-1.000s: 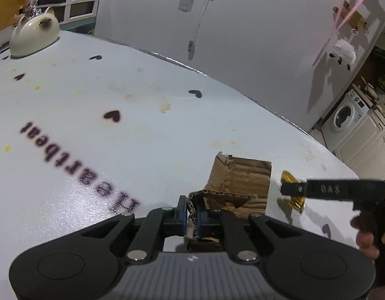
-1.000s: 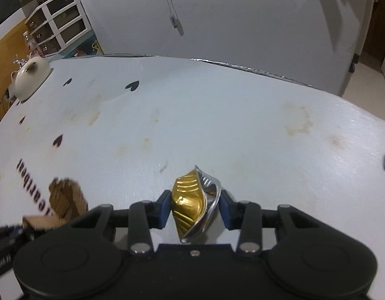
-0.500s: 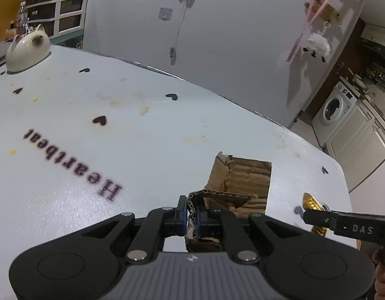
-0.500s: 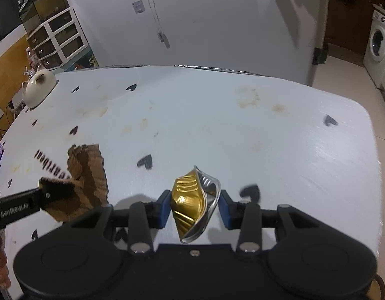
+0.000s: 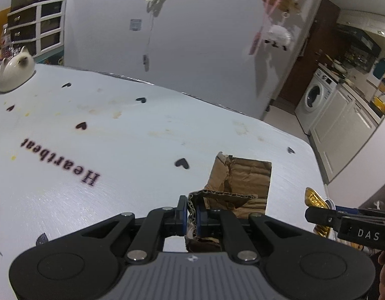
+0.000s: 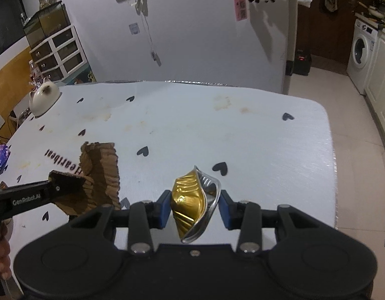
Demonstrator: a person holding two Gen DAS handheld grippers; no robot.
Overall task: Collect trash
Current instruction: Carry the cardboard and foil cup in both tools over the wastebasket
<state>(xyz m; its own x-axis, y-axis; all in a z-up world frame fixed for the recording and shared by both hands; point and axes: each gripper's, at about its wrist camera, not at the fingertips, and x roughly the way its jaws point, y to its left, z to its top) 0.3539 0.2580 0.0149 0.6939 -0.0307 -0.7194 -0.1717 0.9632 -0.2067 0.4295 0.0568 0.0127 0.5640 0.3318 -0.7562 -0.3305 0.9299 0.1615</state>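
Observation:
My left gripper (image 5: 191, 212) is shut on a torn piece of brown cardboard (image 5: 242, 182) and holds it above the white table (image 5: 117, 150). My right gripper (image 6: 194, 206) is shut on a crushed gold foil cup (image 6: 190, 197), also held above the table. In the right wrist view the cardboard (image 6: 100, 172) and the left gripper (image 6: 65, 178) show at the left. In the left wrist view the gold cup (image 5: 315, 200) and the right gripper (image 5: 320, 215) show at the far right, near the table's right edge.
A white cat-shaped ceramic piece (image 6: 43, 97) stands at the table's far left corner. A small purple box (image 6: 0, 158) lies at the left edge. The white wall is behind the table. A washing machine (image 6: 361, 50) and tiled floor lie to the right.
Both grippers have risen and pulled back from the table with their loads. The views now show more of the table, the wall and the kitchen at the right.

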